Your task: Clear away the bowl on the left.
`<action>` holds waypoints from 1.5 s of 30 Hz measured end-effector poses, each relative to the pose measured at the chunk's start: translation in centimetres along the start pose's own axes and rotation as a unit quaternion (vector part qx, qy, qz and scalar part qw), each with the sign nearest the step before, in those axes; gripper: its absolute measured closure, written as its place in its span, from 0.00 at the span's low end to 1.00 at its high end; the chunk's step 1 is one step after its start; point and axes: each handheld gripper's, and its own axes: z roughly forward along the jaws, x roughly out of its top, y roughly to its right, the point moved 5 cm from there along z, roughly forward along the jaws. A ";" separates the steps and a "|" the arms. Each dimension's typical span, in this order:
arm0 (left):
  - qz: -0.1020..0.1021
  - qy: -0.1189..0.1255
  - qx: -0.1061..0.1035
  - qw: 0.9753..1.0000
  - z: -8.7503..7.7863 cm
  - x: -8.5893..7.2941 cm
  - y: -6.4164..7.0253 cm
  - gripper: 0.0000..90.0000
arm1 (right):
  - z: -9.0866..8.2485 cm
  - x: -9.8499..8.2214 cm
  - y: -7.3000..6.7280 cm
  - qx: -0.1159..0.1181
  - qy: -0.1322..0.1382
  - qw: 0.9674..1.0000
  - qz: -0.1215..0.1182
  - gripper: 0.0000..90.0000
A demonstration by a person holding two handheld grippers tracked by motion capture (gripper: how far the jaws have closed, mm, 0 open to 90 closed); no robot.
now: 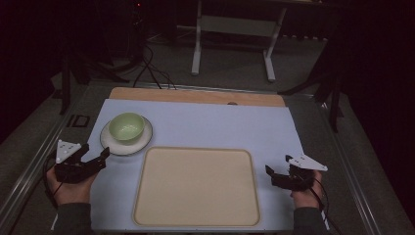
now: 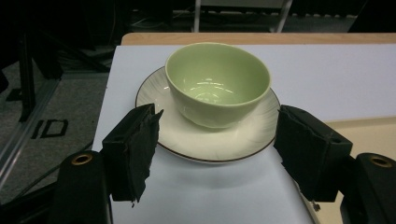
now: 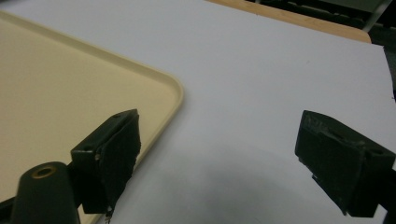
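A pale green bowl (image 1: pixel 126 126) stands on a white saucer (image 1: pixel 113 145) with a dark rim at the left of the white table mat. In the left gripper view the bowl (image 2: pixel 218 84) and saucer (image 2: pixel 210 142) sit just beyond my jaws. My left gripper (image 1: pixel 95 152) is open, a short way in front of the saucer's near-left edge, with nothing between its pads (image 2: pixel 135 149). A beige tray (image 1: pixel 195 186) lies in the middle near the front. My right gripper (image 1: pixel 276 167) is open just right of the tray, over bare mat (image 3: pixel 261 84), with nothing in it.
The mat (image 1: pixel 220 127) covers a wooden tabletop whose far edge (image 1: pixel 195 95) shows as a strip. Metal rails run along both sides of the table. Beyond it stand a white table frame (image 1: pixel 235 44) and cables on a dark floor.
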 end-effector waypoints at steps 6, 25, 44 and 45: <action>0.003 -0.002 -0.005 1.000 1.1 0.6 0.2 0.33 | -0.1 0.0 0.0 -0.001 0.001 1.000 0.001 0.15; -0.013 0.001 0.006 1.000 3.5 1.9 -1.2 0.35 | 0.0 0.0 0.2 -0.004 0.002 1.000 0.004 0.15; -0.012 -0.009 0.025 1.000 6.1 3.0 -2.0 0.37 | 0.1 0.2 0.1 -0.001 0.006 1.000 0.004 0.15; -0.012 -0.010 0.026 1.000 6.4 3.0 -2.1 0.37 | 0.1 0.2 0.1 -0.001 0.006 1.000 0.004 0.15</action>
